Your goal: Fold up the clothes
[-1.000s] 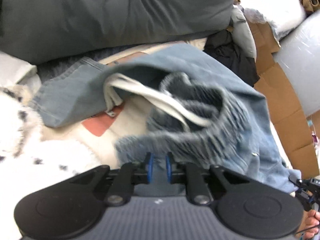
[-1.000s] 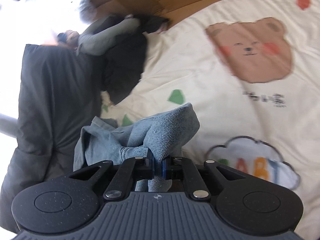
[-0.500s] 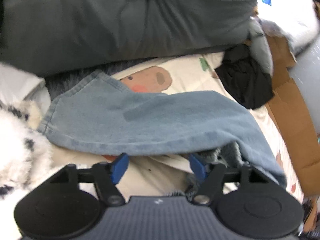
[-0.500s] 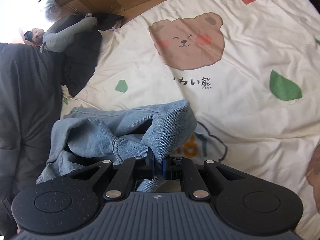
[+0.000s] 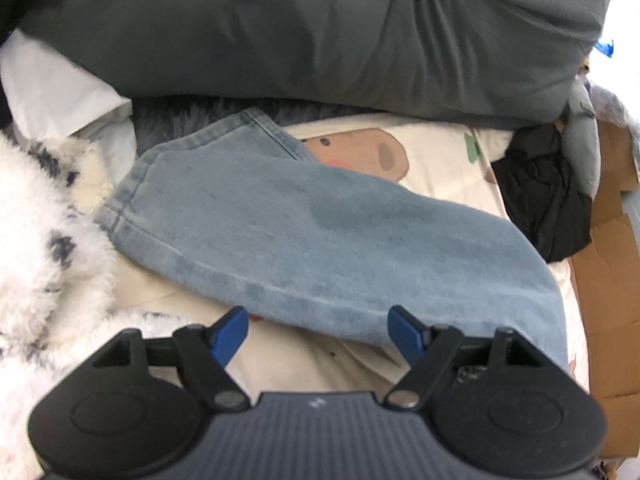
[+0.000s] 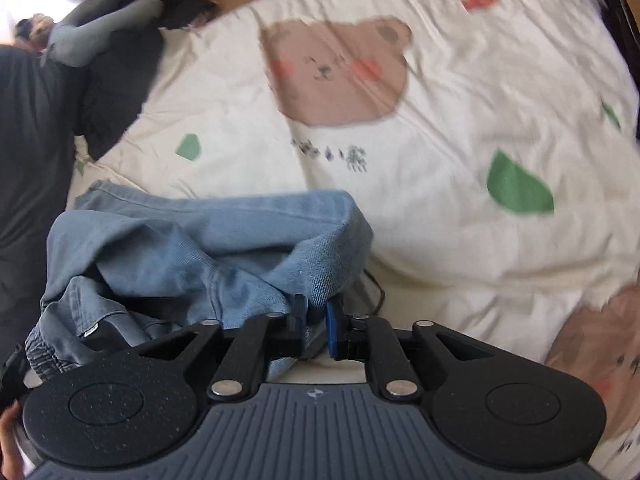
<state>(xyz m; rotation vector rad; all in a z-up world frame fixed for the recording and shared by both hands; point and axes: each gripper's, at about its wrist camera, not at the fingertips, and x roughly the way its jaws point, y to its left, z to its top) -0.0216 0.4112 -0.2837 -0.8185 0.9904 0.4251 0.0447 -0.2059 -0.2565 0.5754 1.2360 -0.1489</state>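
Note:
A light-blue denim garment (image 5: 320,240) lies folded over on the cream bear-print sheet (image 5: 440,168). My left gripper (image 5: 320,330) hovers at its near edge. The jaws stand wide apart and are opening, and neither pad touches the cloth. In the right wrist view the denim garment (image 6: 200,248) sits bunched on the sheet (image 6: 460,208). One fold of it is pinched in my right gripper (image 6: 316,316). Those jaws are opening, and the fold still fills the narrow gap between the pads.
A dark grey duvet (image 5: 320,32) is piled behind the denim. A white fluffy spotted blanket (image 5: 40,240) lies left, black clothing (image 5: 548,200) and cardboard (image 5: 608,280) right. In the right wrist view, black clothing (image 6: 120,92) and a thin cable (image 6: 376,284) lie nearby.
The left gripper let go of the denim and its jaws spread wide; the garment now lies flatter on the sheet. The right gripper carried its fold sideways and its jaws parted slightly.

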